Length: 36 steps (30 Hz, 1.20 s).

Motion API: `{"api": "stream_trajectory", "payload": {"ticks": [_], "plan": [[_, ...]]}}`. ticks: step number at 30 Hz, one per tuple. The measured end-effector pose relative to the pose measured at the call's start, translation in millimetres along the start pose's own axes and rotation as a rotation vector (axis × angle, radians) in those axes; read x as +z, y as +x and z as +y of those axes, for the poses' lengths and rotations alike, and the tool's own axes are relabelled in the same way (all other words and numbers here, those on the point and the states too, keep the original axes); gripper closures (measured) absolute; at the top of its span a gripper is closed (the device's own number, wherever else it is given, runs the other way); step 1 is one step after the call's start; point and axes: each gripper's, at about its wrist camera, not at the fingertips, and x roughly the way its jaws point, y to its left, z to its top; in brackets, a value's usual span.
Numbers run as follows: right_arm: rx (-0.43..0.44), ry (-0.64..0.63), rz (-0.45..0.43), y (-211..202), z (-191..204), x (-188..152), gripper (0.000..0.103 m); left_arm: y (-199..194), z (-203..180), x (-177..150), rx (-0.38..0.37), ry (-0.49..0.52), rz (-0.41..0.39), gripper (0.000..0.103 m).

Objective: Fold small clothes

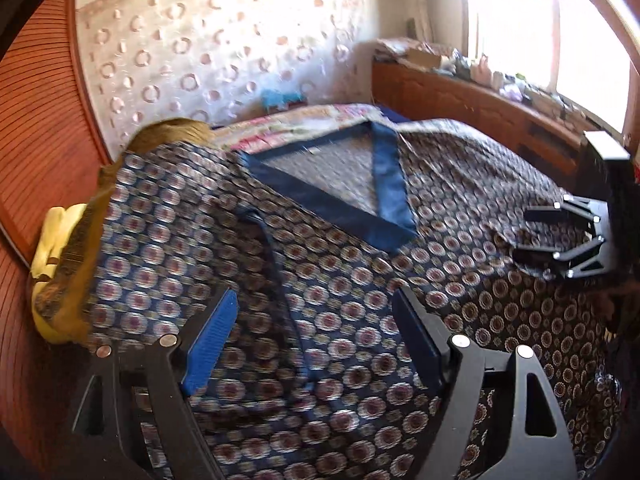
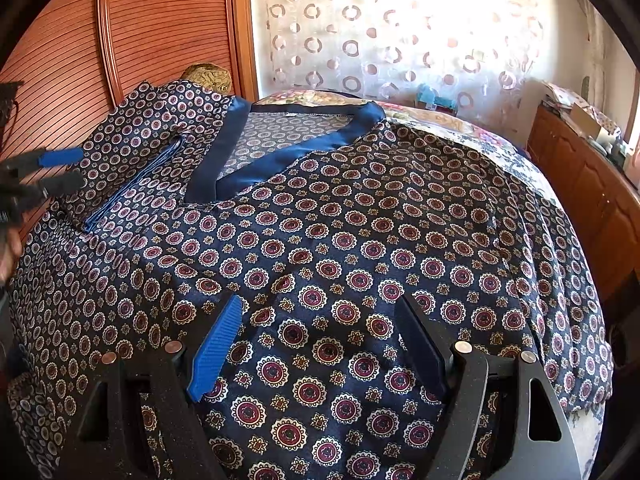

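A navy patterned top (image 2: 340,248) with a plain blue V-neck band (image 2: 280,152) lies spread flat on the bed; it also shows in the left wrist view (image 1: 320,280). Its left sleeve (image 2: 152,152) is folded in over the body. My left gripper (image 1: 316,304) is open and empty, just above the cloth near that folded sleeve; it also shows at the left edge of the right wrist view (image 2: 60,168). My right gripper (image 2: 320,312) is open and empty above the lower middle of the top; it also shows in the left wrist view (image 1: 540,236).
The bed has a floral cover (image 2: 460,124) under the top. A slatted wooden wardrobe (image 2: 160,20) stands on the left. A wooden sideboard (image 2: 592,184) with clutter runs along the right under a bright window. A yellow cloth (image 1: 52,240) lies at the bed's left edge.
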Motion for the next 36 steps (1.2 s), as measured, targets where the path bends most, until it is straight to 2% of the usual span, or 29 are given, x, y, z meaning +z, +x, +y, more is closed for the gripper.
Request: {"api": "stream_trajectory", "payload": {"ticks": [10,13,19,25,29,33,36], "plan": [[-0.003,0.025,-0.023,-7.3,-8.1,0.2,0.023,30.3,-25.3,5.9,-0.069,-0.007,0.062,0.023],[-0.049,0.008,-0.038,-16.9,-15.6,-2.3,0.023,39.4,-38.0,6.1,-0.071,0.011,0.084,0.023],[-0.12,0.068,-0.069,-49.0,-65.4,-8.0,0.023,55.7,-58.1,0.6,-0.094,0.05,0.136,0.023],[-0.195,0.144,-0.073,-73.8,-121.6,-19.9,0.023,59.2,-62.6,2.7,-0.114,0.05,0.137,0.022],[-0.197,0.222,-0.046,-78.7,-156.8,-32.3,0.023,63.5,-66.6,3.1,-0.13,0.067,0.147,0.012],[-0.163,0.296,-0.001,-75.8,-184.6,-47.7,0.023,66.5,-71.5,2.3,-0.143,0.086,0.158,0.002],[-0.14,0.336,0.038,-69.6,-199.3,-54.8,0.023,67.1,-72.3,2.3,-0.143,0.09,0.162,0.001]]}}
